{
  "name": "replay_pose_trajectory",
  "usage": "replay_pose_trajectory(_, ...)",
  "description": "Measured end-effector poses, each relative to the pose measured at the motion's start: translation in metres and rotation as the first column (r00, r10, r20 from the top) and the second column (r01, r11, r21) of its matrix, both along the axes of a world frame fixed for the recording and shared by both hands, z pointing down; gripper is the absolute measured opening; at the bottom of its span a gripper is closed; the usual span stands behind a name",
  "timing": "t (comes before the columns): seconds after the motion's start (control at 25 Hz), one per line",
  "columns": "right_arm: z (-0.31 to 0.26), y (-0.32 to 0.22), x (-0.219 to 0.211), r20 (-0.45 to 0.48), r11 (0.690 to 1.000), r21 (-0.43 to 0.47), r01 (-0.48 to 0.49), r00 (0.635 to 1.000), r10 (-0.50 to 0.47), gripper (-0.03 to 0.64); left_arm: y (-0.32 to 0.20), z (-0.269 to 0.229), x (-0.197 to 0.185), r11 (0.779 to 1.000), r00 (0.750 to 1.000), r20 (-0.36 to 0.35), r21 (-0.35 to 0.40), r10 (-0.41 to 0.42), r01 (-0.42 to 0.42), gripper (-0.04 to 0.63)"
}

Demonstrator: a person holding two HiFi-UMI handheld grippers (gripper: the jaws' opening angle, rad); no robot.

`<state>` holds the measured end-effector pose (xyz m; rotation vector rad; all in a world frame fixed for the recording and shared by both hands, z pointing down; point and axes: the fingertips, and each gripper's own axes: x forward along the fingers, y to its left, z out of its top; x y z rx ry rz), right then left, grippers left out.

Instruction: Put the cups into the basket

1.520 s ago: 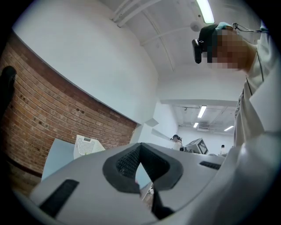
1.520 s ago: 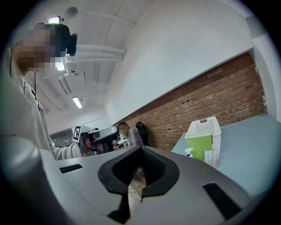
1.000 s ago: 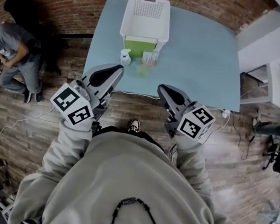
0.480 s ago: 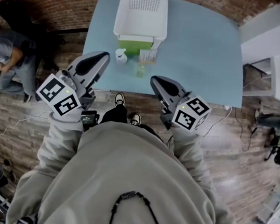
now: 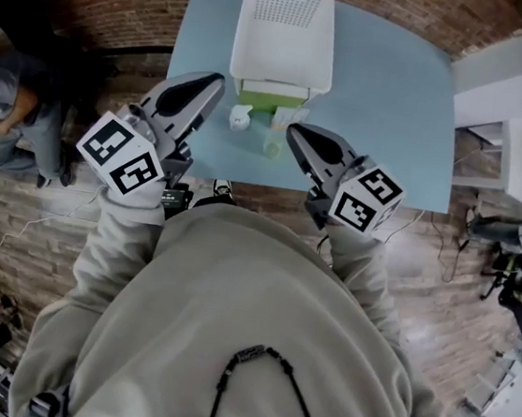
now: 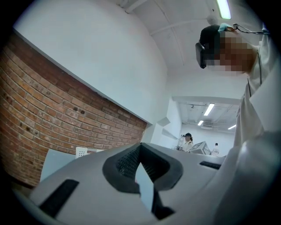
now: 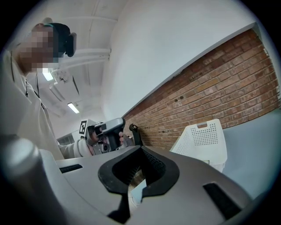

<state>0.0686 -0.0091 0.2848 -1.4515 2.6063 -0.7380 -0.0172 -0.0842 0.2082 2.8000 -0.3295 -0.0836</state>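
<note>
On the blue tabletop [image 5: 388,96], toward its near edge, a white cup [image 5: 240,117] and a clear cup [image 5: 274,144] stand just in front of the white basket [image 5: 281,71], outside it. The left gripper [image 5: 203,85] hovers just left of the white cup, jaws together, nothing between them. The right gripper [image 5: 298,136] hangs just right of the clear cup, jaws together and empty.

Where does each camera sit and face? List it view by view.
Head view: on the head, steeply down onto table, basket, left gripper, right gripper; sweater shows.
Left gripper view: along its shut jaws toward brick wall; sweater at right.
Right gripper view: along its shut jaws toward basket, left gripper.
Shared: basket, head and right views.
</note>
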Motion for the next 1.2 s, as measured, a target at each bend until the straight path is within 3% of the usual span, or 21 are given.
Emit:
replay_pose_trajectory(0.32, 0.006, -0.048, 0.004, -0.038, 0.998, -0.044, -0.038, 0.999, 0.037, 0.009, -0.047, 0.018, 0.001, 0.999, 0.999, -0.007, -0.034, 0.041, -0.041, -0.003)
replay_pose_trajectory(0.56, 0.016, -0.068, 0.023, -0.038, 0.993, -0.076, -0.088, 0.996, 0.085, 0.009, -0.055, 0.033, 0.016, 0.996, 0.996, 0.046, -0.042, 0.080, -0.078, -0.003)
replay_pose_trajectory(0.72, 0.016, -0.084, 0.034, -0.037, 0.995, -0.069, -0.072, 0.997, 0.070, 0.009, -0.059, 0.040, 0.028, 0.996, 0.992, 0.087, -0.024, 0.088, -0.087, -0.003)
replay_pose_trajectory(0.84, 0.008, -0.088, 0.036, -0.042, 0.998, -0.060, -0.034, 0.999, 0.032, 0.009, -0.065, 0.035, 0.033, 0.999, 0.995, 0.084, -0.025, 0.047, -0.045, -0.003)
replay_pose_trajectory(1.2, 0.009, -0.096, 0.046, -0.042, 0.998, -0.064, 0.003, 0.999, -0.006, 0.009, -0.070, 0.031, 0.038, 0.998, 0.996, 0.074, -0.050, 0.041, -0.037, -0.003)
